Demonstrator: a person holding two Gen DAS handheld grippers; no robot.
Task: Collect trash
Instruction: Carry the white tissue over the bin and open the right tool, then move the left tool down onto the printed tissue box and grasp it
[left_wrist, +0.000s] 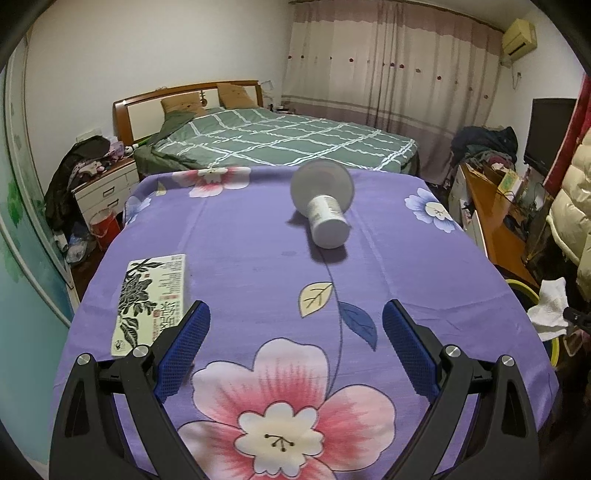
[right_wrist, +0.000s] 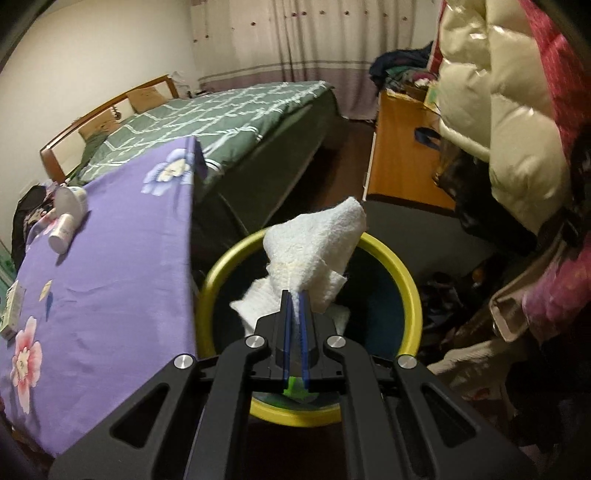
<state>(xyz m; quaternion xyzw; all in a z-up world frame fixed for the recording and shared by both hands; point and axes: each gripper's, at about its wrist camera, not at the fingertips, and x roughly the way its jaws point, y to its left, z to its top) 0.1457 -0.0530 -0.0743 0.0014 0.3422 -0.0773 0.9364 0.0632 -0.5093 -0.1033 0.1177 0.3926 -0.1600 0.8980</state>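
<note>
Right wrist view: right gripper (right_wrist: 294, 295) pinching crumpled white paper towel (right_wrist: 314, 251) above yellow-rimmed round bin (right_wrist: 402, 273), beside purple floral tablecloth (right_wrist: 110, 266). Left gripper (left_wrist: 295, 314) spread wide, empty, over same cloth.

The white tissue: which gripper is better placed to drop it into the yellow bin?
Right. The right gripper is shut on the white tissue above the yellow bin; the left gripper is open, empty, over the table.

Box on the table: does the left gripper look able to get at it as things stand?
Probably yes. The left gripper is open and empty, and the box lies flat on the cloth just beside its left finger, with nothing between them. The bottle lies well beyond.
</note>
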